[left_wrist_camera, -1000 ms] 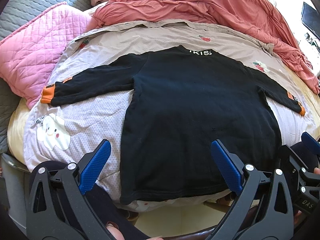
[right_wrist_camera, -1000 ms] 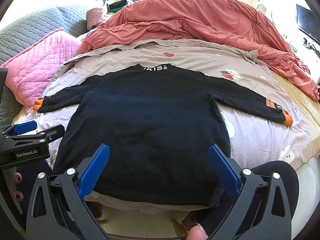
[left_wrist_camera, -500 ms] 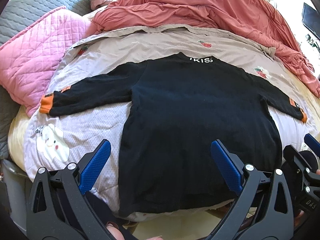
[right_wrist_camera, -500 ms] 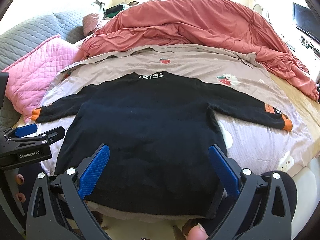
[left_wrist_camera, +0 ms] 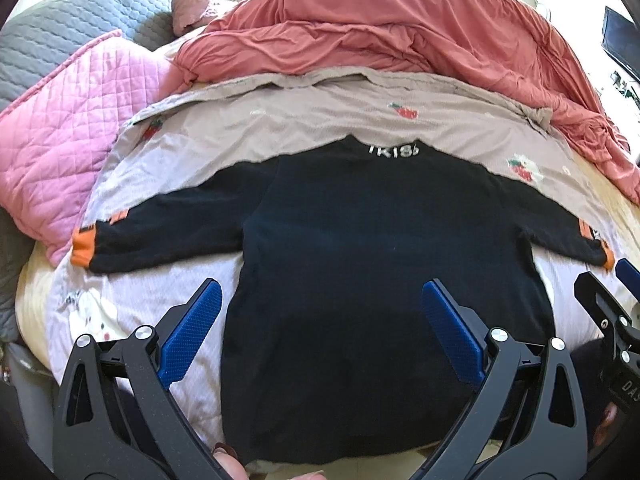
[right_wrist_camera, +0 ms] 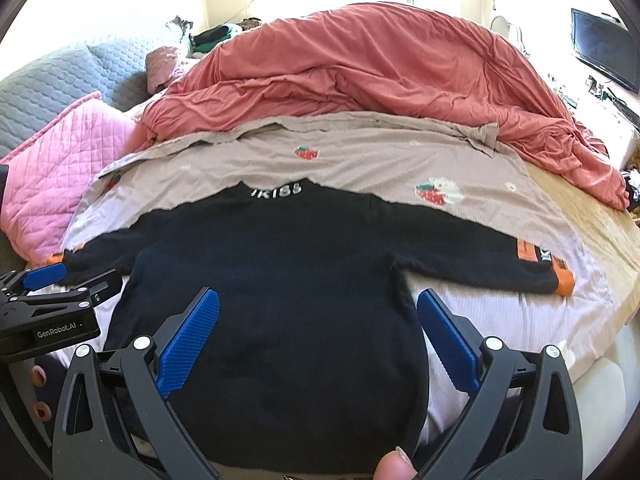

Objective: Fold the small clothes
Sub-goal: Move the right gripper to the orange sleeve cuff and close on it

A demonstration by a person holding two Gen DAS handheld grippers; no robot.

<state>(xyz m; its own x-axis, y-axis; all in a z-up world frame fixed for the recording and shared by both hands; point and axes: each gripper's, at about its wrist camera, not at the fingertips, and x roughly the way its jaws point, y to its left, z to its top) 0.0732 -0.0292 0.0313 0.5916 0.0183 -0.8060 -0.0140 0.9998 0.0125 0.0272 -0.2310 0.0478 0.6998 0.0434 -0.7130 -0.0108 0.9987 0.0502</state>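
Note:
A small black sweater (left_wrist_camera: 372,256) with orange cuffs lies flat on the bed, collar away from me, sleeves spread out. It also shows in the right wrist view (right_wrist_camera: 280,280). My left gripper (left_wrist_camera: 320,320) is open and empty above the sweater's lower left part. My right gripper (right_wrist_camera: 318,320) is open and empty above the sweater's lower right part. The right gripper shows at the right edge of the left wrist view (left_wrist_camera: 608,300). The left gripper shows at the left edge of the right wrist view (right_wrist_camera: 60,284).
The sweater lies on a mauve sheet (left_wrist_camera: 280,128) with strawberry and bear prints. A rumpled red duvet (left_wrist_camera: 400,32) is piled behind it. A pink quilted pillow (left_wrist_camera: 60,128) lies at the left. A screen (right_wrist_camera: 604,48) stands at the far right.
Both grippers have moved forward over the bed and risen a little, so the sweater sits lower and closer in both views. Both stay open.

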